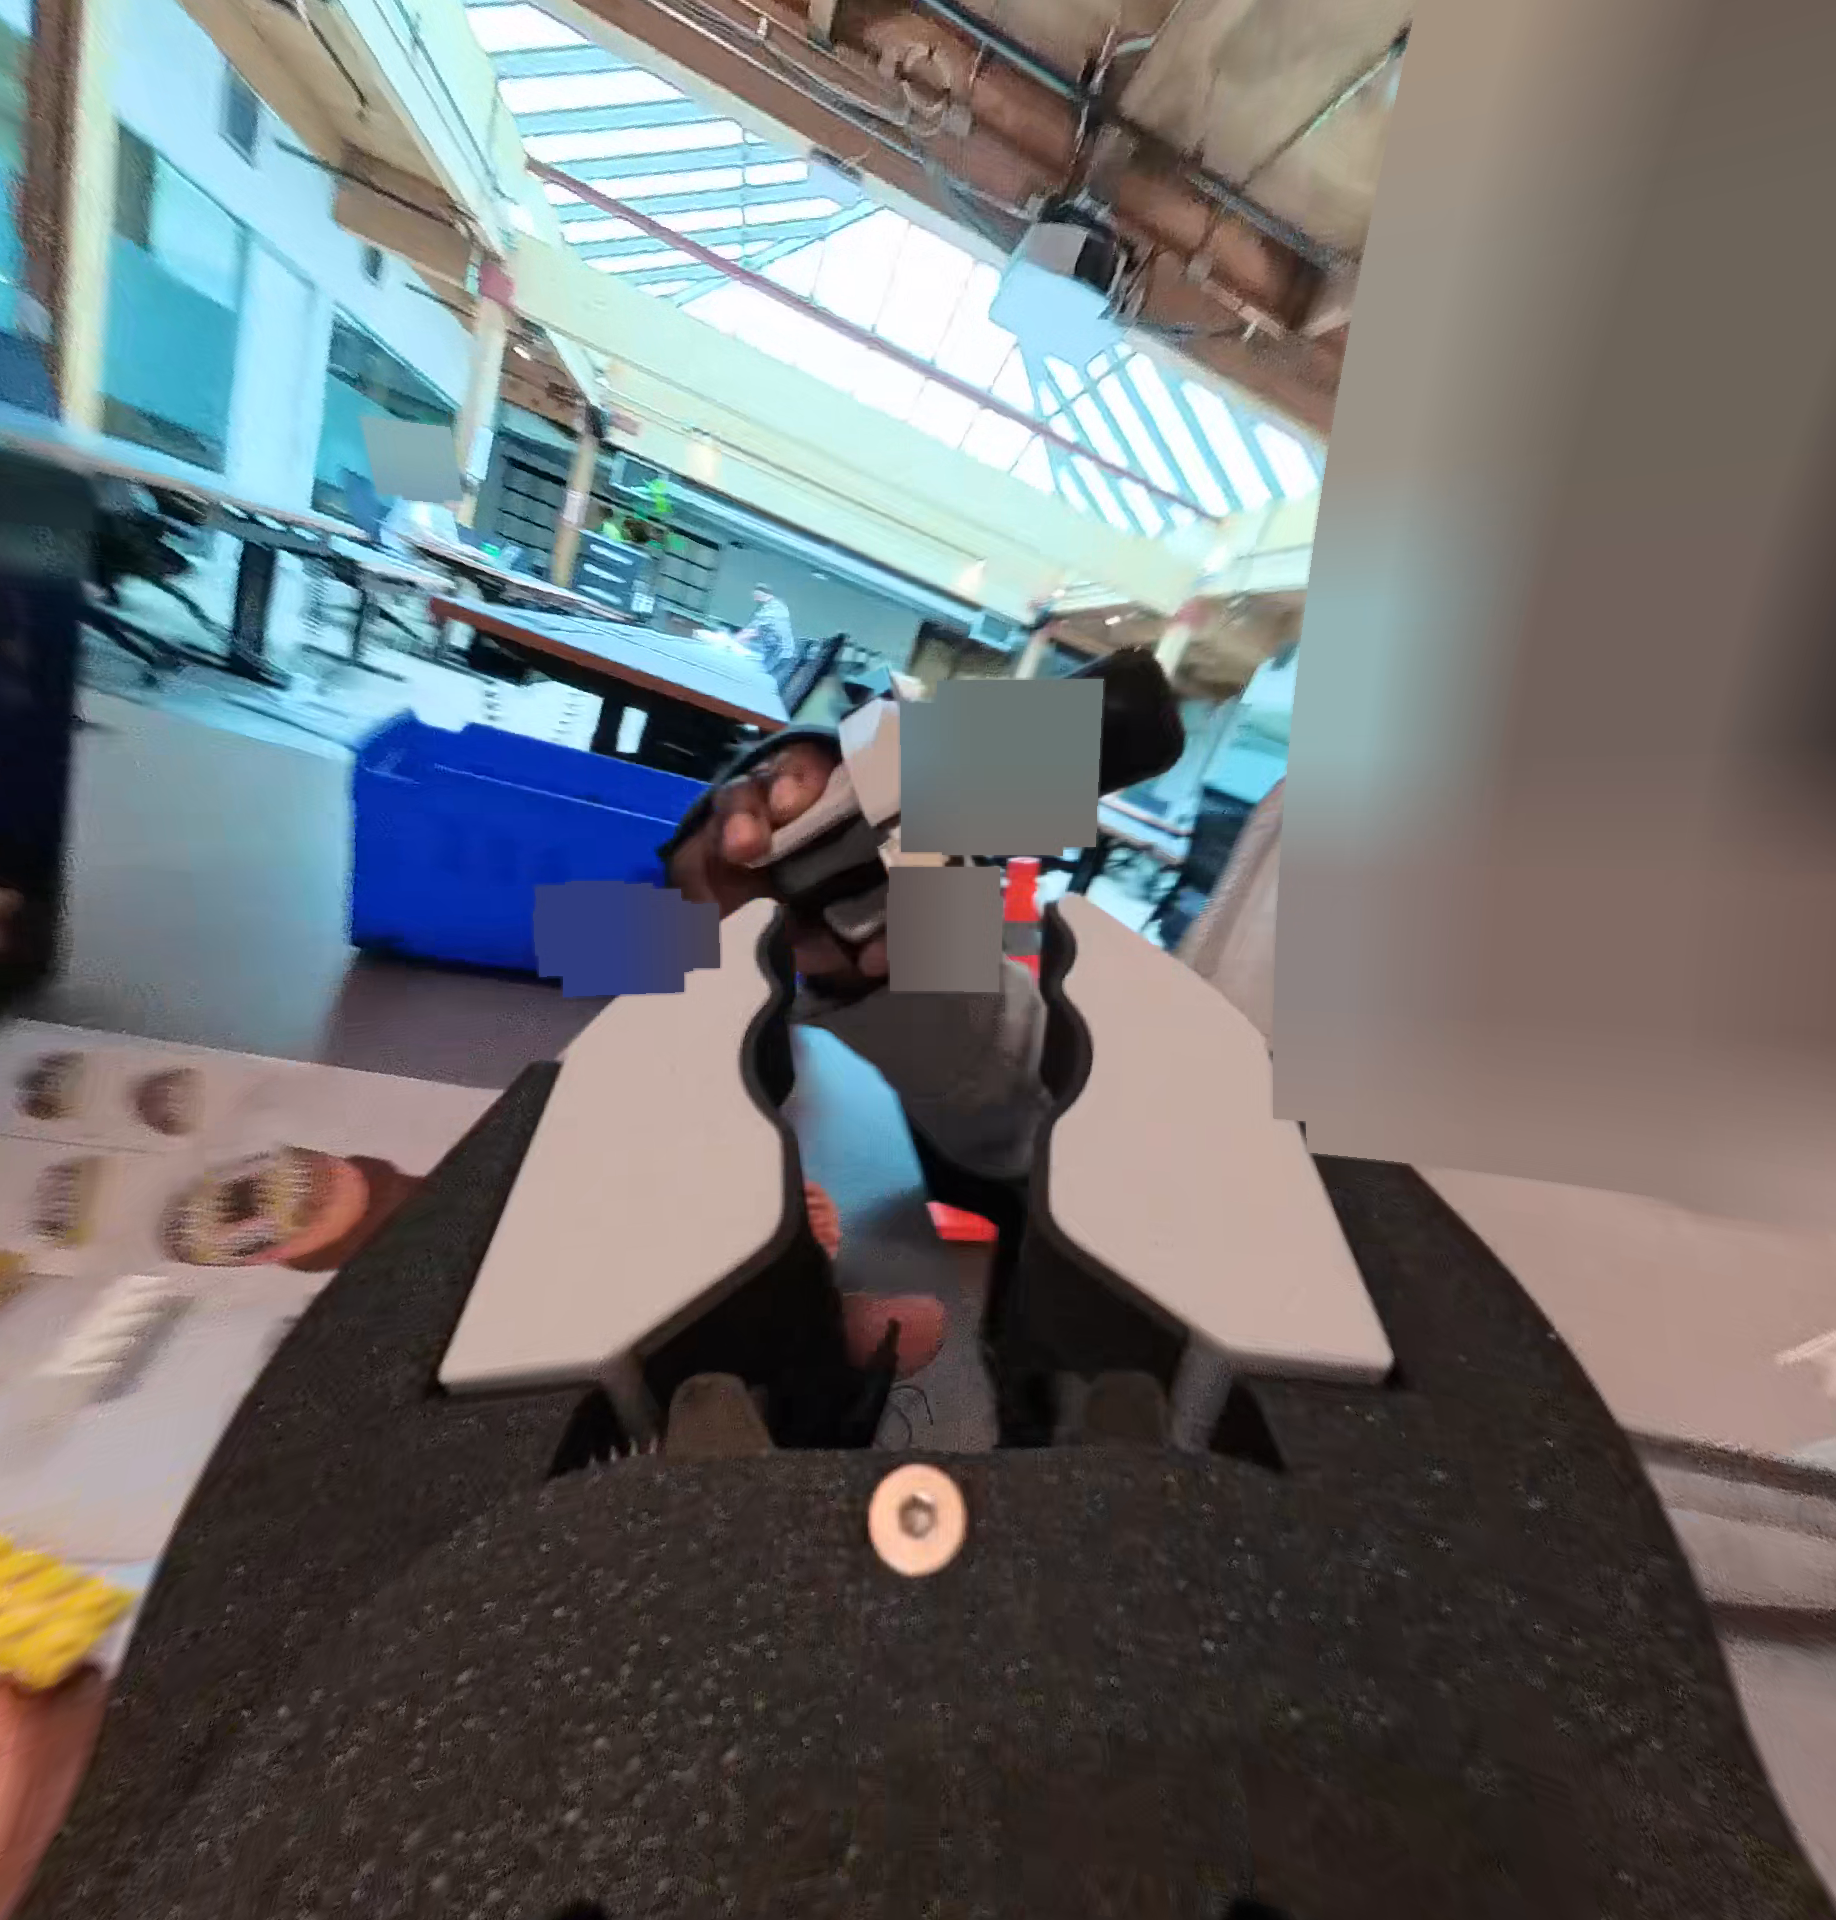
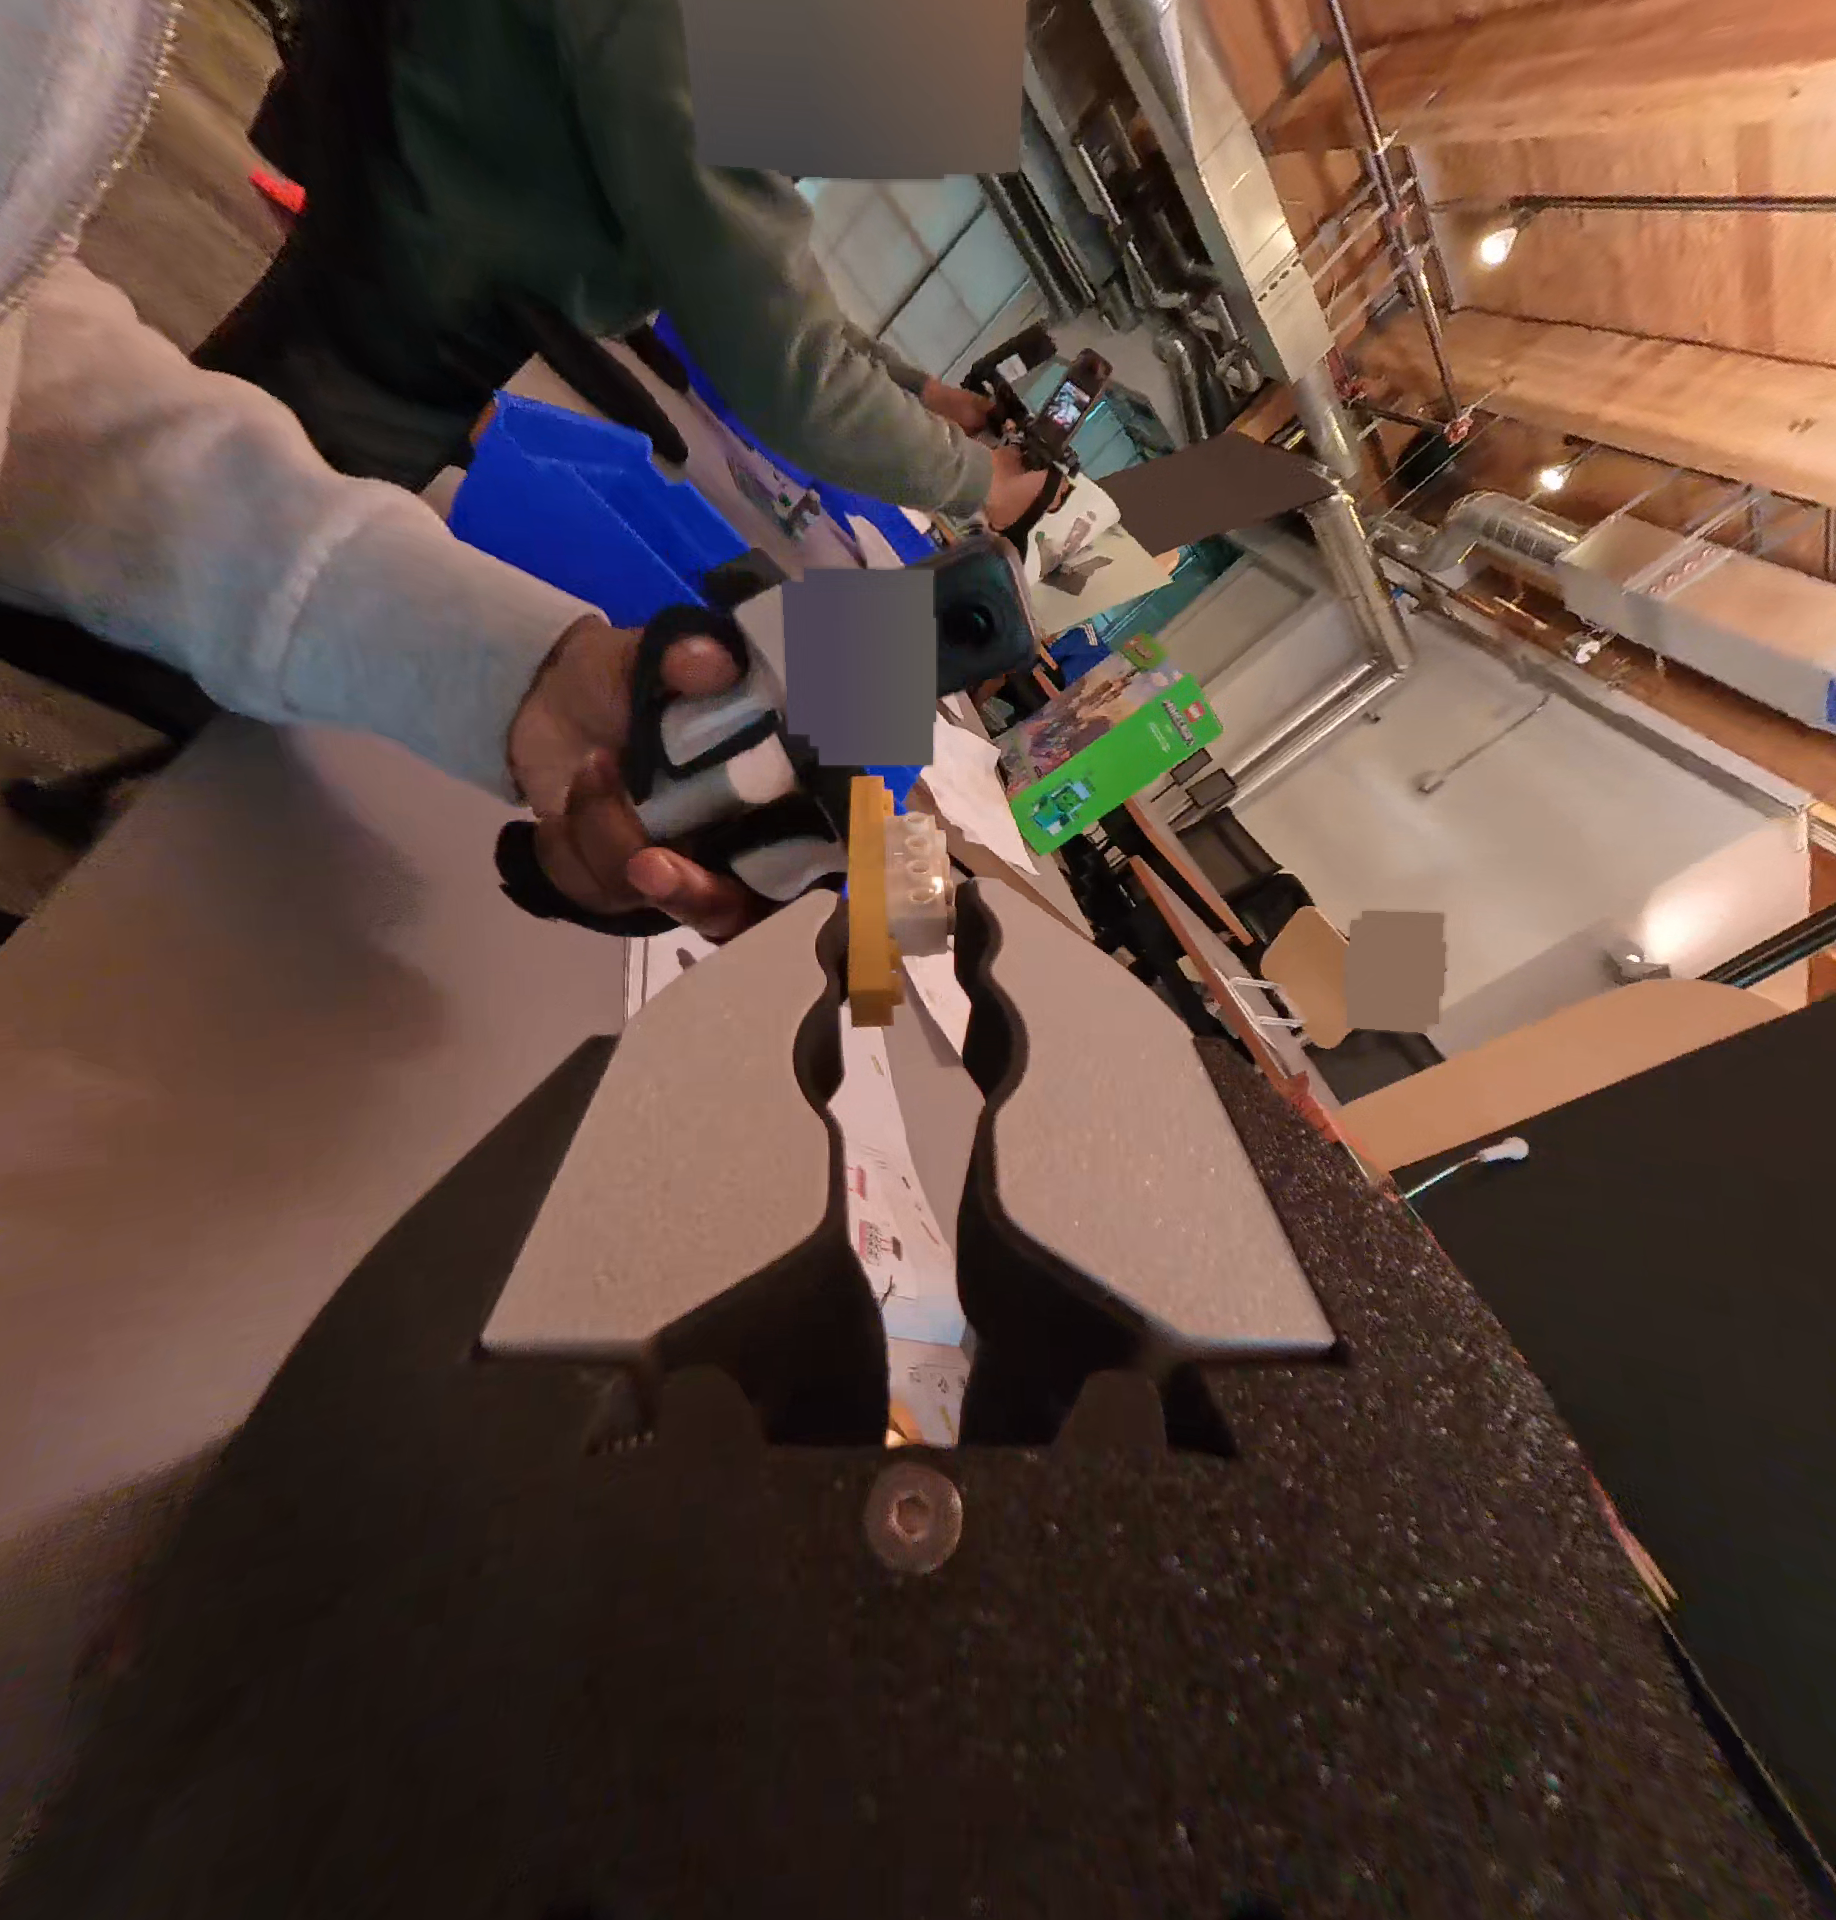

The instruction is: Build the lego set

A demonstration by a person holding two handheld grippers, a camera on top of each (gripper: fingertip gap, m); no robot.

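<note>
Not much is legible here, honestly. In the right wrist view, the green box [image 2: 1111, 764] standing further back has a small logo patch and a title strip printed on its face, both too tiny and tilted to make out. The white instruction sheet [image 2: 898, 1184] lying on the table has little printed marks and diagrams, also too small. In the left wrist view, the printed page [image 1: 124, 1195] on the left is smeared by blur, and so are the pale letters [image 1: 1828, 1361] at the right edge.
</note>
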